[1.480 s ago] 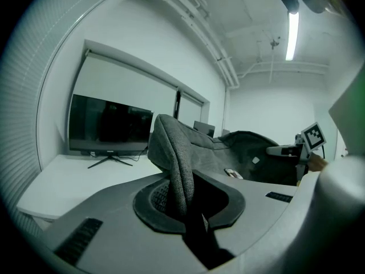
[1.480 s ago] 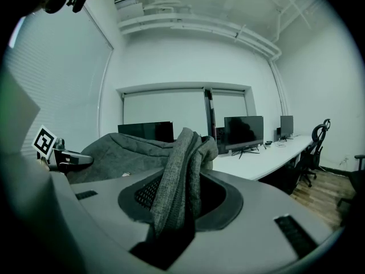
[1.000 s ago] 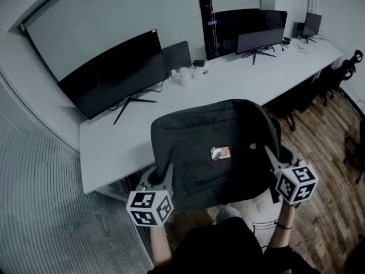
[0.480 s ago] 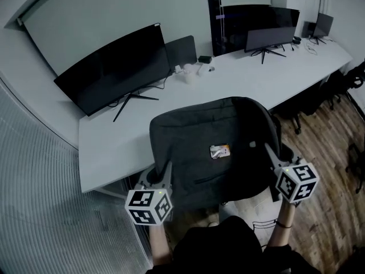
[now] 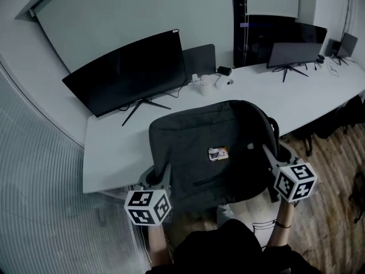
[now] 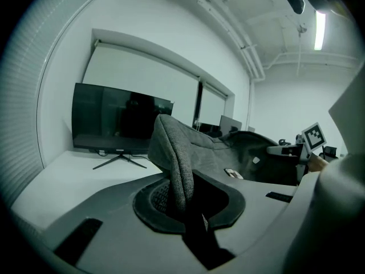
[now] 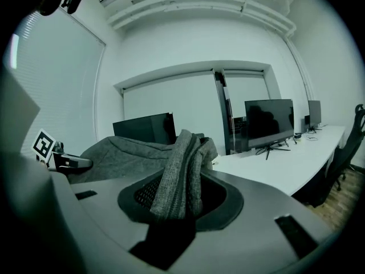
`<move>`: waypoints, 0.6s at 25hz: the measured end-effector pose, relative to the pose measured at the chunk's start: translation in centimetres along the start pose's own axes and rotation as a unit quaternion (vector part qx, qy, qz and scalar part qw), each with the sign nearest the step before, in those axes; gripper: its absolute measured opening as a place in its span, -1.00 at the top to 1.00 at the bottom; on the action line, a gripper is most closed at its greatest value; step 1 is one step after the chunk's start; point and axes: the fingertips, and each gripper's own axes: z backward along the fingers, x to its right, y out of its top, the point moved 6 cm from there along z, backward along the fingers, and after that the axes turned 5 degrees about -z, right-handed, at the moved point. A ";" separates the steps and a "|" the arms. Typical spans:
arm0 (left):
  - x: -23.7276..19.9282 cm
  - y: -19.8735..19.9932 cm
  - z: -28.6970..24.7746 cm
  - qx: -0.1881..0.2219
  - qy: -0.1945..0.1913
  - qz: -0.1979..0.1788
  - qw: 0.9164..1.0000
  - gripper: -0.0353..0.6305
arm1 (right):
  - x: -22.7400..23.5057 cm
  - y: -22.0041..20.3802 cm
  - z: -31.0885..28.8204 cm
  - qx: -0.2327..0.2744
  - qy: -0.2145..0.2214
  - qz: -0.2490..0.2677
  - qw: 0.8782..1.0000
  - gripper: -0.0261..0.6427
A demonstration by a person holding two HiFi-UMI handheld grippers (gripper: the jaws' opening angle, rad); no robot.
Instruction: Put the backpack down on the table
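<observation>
A dark grey backpack (image 5: 212, 147) with a small label on its front hangs flat between my two grippers, above the near edge of the long white table (image 5: 120, 147). My left gripper (image 5: 160, 177) is shut on the backpack's lower left edge; in the left gripper view a fold of grey fabric (image 6: 177, 170) is pinched between the jaws. My right gripper (image 5: 272, 160) is shut on the bag's right side, with bunched fabric (image 7: 182, 176) clamped between its jaws in the right gripper view.
A large black monitor (image 5: 128, 73) stands on the table behind the bag. A dark panel (image 5: 199, 61), small white items (image 5: 208, 84) and a second monitor (image 5: 293, 55) sit further back. Wooden floor (image 5: 336, 153) lies to the right, a ribbed glass wall (image 5: 40, 198) to the left.
Both grippers and the backpack have travelled sideways along the table; the monitors and table have shifted right in the head view. The grip on the bag is unchanged.
</observation>
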 end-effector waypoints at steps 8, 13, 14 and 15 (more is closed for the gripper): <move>-0.6 1.9 -3.6 0.003 0.027 0.020 0.999 0.73 | 2.8 2.4 -5.4 -0.006 0.037 0.005 0.999 0.57; -1.1 4.0 -6.6 0.006 0.040 0.020 0.999 0.73 | 4.9 4.5 -9.2 -0.003 0.056 0.001 0.998 0.57; -1.2 4.3 -7.1 0.006 0.045 0.020 0.999 0.73 | 5.3 4.8 -10.0 -0.004 0.060 0.002 0.998 0.57; -1.2 4.5 -7.5 0.006 0.049 0.020 0.999 0.73 | 5.6 5.1 -10.7 -0.004 0.064 0.003 0.998 0.57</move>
